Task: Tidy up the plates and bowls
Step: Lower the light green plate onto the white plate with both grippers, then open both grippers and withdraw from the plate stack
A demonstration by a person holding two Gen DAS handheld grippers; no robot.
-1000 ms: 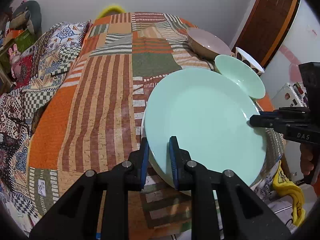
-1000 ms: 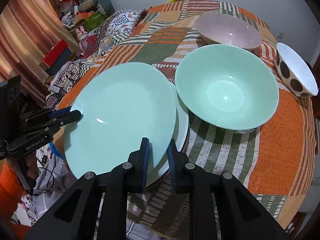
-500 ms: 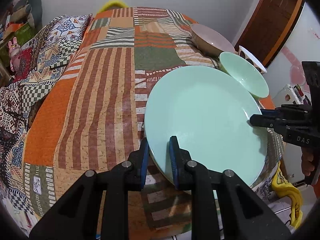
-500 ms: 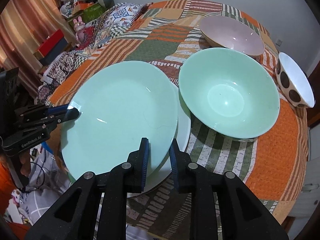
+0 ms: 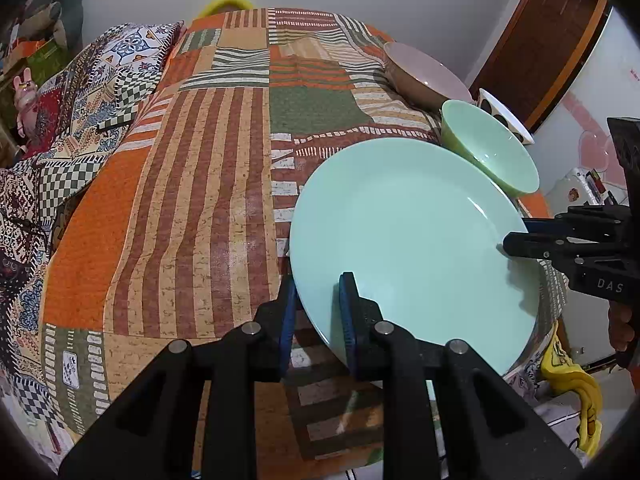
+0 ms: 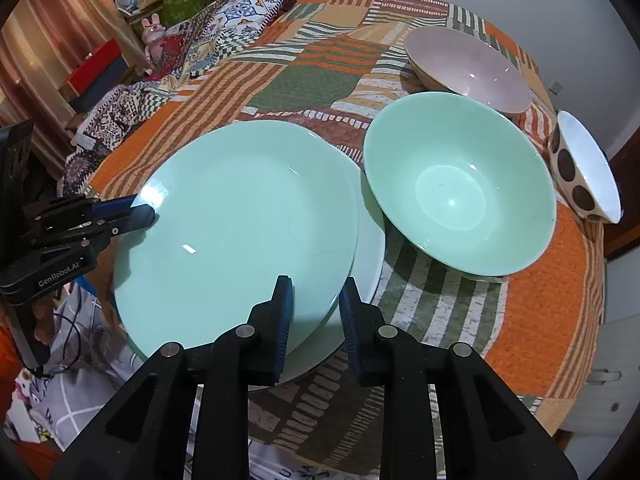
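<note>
I have the round mint-green glazed plate (image 6: 240, 232) pinched by its rim from two sides. The left gripper (image 5: 318, 304) has its jaws closed on the near-left edge; the right gripper (image 6: 316, 304) has its jaws closed on the opposite edge. Two grip points keep a wide, smooth plate level and prevent it from pivoting in a single pinch.

The plate sits just above or on a white round plate (image 6: 370, 248), of which only a crescent shows on the bowl side; I cannot tell whether the two are touching. I judge the step in hand to be stacking green on white, so the plates form one pile.

The surface carries a patchwork orange-and-striped cloth (image 5: 192, 184). Just beside the plates stands a deep mint-green bowl (image 6: 460, 188). Beyond it is a pale pink bowl (image 6: 468, 68), and to the right a white bowl with brown spots (image 6: 584, 176), tilted on its side. The bowls are not yet nested.

Caution: glazed rims slip. Release both sides only once the plate rests fully.
</note>
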